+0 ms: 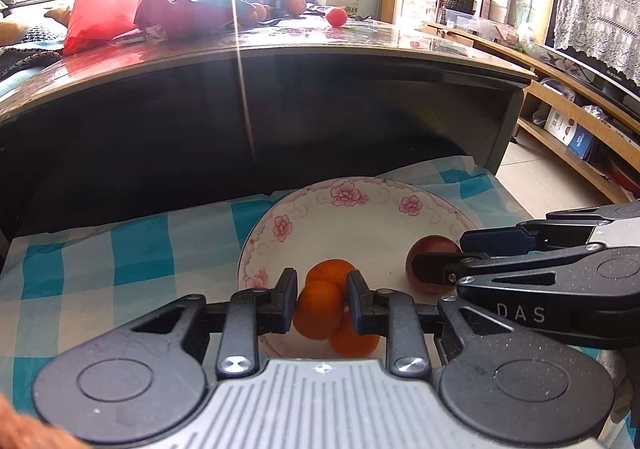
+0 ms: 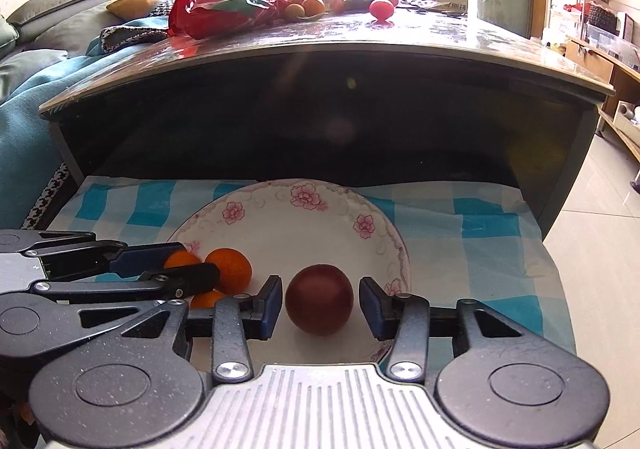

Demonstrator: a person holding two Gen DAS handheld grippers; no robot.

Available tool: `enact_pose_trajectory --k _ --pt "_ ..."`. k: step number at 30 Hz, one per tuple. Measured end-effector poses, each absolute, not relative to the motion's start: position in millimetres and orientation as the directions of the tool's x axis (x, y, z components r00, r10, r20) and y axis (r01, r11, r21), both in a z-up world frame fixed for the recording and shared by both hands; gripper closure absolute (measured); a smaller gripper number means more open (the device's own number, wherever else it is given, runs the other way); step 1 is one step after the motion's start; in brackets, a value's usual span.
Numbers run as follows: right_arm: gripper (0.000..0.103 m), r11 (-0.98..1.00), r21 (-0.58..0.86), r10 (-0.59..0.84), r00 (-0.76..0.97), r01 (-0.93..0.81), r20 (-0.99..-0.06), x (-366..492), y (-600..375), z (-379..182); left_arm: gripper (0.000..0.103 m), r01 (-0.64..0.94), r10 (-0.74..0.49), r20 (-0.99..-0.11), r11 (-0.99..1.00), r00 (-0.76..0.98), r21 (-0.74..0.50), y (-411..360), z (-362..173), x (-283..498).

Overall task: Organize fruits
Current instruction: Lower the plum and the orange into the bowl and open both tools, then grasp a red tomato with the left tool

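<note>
My left hand-held gripper (image 1: 322,303) holds an orange (image 1: 320,309) over the plate (image 1: 360,209). My right hand-held gripper (image 2: 320,305) stands apart around the dark red fruit (image 2: 319,299), not touching.

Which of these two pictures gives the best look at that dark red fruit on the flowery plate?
The right wrist view: the dark red fruit sits whole and unblocked between the right claw fingers. In the left wrist view that fruit is off to the side, partly hidden behind the same claw.
</note>
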State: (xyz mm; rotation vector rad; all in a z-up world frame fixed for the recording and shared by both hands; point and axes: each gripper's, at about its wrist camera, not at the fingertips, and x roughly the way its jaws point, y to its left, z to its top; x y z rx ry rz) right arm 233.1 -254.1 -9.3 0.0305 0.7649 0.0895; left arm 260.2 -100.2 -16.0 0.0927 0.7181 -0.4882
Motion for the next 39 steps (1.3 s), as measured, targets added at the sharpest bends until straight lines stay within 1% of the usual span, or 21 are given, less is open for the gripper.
enact_pose_trajectory --k 13,17,23,33,39 --pt "0.061 0.996 0.069 0.085 0.737 -0.052 -0.670 232.2 -260.7 -1.5 0.066 0.456 -0.405 -0.625 0.886 0.668 -0.086 -98.7 -6.2 258.5" --pt "0.060 0.996 0.069 0.090 0.743 -0.059 -0.663 230.0 -257.8 2.6 0.062 0.441 -0.391 -0.620 0.894 0.680 -0.080 -94.5 -0.1 258.5" --pt "0.058 0.995 0.078 0.103 0.755 -0.069 -0.648 225.9 -255.6 11.7 0.061 0.411 -0.362 -0.608 0.909 0.706 -0.065 -82.4 15.9 253.2" --pt "0.058 0.986 0.108 0.165 0.763 -0.125 -0.625 203.0 -237.6 32.2 0.061 0.362 -0.307 -0.621 0.931 0.722 -0.040 -53.2 34.4 218.4" --pt "0.058 0.980 0.124 0.197 0.731 -0.153 -0.654 179.3 -222.6 31.2 0.061 0.341 -0.294 -0.637 0.939 0.712 -0.053 -31.3 38.2 191.8"
